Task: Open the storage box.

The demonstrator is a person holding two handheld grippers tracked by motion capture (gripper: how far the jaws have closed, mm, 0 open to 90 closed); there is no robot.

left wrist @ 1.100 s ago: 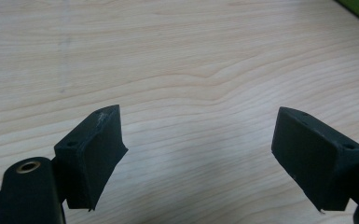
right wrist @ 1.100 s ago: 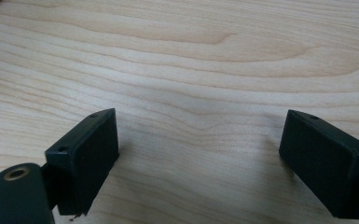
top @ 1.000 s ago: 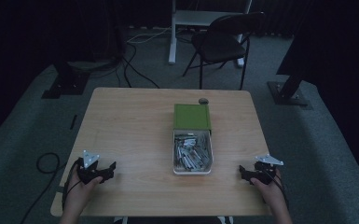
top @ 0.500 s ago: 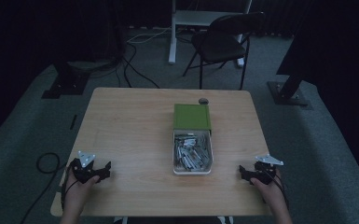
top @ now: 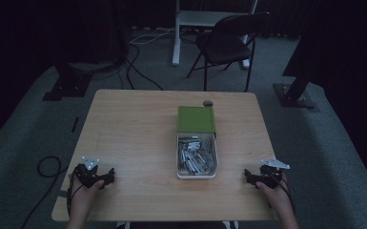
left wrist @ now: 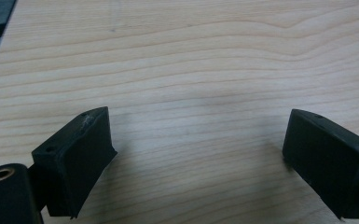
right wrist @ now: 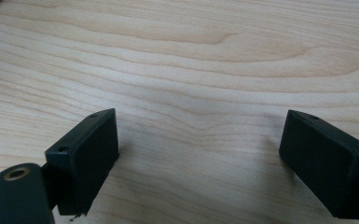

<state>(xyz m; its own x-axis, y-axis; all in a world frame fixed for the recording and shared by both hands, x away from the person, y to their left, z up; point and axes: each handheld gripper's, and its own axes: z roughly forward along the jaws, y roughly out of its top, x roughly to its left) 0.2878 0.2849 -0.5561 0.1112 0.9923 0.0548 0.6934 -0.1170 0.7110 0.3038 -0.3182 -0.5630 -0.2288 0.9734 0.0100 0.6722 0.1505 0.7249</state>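
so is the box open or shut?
Open. The green lid lies flipped back on the table, and the white box shows a pile of small grey parts inside.

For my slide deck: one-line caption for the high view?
Two hand-held black tongs, left and right, rest open on a light wooden table flanking a white tray of metal parts.

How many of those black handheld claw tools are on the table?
2. The left gripper sits at the table's near left corner, the right gripper at its near right corner. Both are open, each held by a hand, either side of the tray.
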